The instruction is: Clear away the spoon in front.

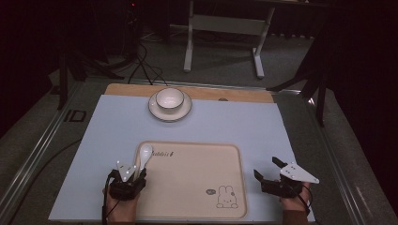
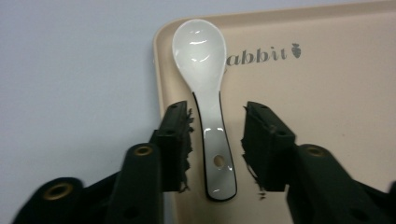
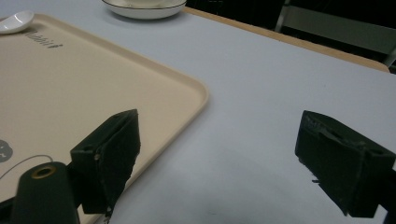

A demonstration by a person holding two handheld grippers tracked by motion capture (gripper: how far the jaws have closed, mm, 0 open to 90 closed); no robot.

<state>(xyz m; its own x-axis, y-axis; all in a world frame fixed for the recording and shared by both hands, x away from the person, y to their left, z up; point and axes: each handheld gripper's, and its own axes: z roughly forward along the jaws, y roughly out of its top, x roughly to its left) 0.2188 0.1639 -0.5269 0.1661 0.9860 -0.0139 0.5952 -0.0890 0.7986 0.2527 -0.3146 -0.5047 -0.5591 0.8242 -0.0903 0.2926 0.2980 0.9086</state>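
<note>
While my right claw hangs spread wide over the bench just right of the beige plastic tray, my left claw gapes astride the glossy white ceramic spoon's handle lying in the tray's near-left corner.

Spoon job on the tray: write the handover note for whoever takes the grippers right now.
Left gripper: open, jaws either side of the spoon handle, not closed on it.
Right gripper: open, holds nothing, over the mat beside the tray, right edge.
Spoon lies flat at the tray's far left corner, bowl end away from you.
Bowl sits on its plate at the far edge of the table.
Done: spoon lined up.
Left: probably close and lift.
</note>
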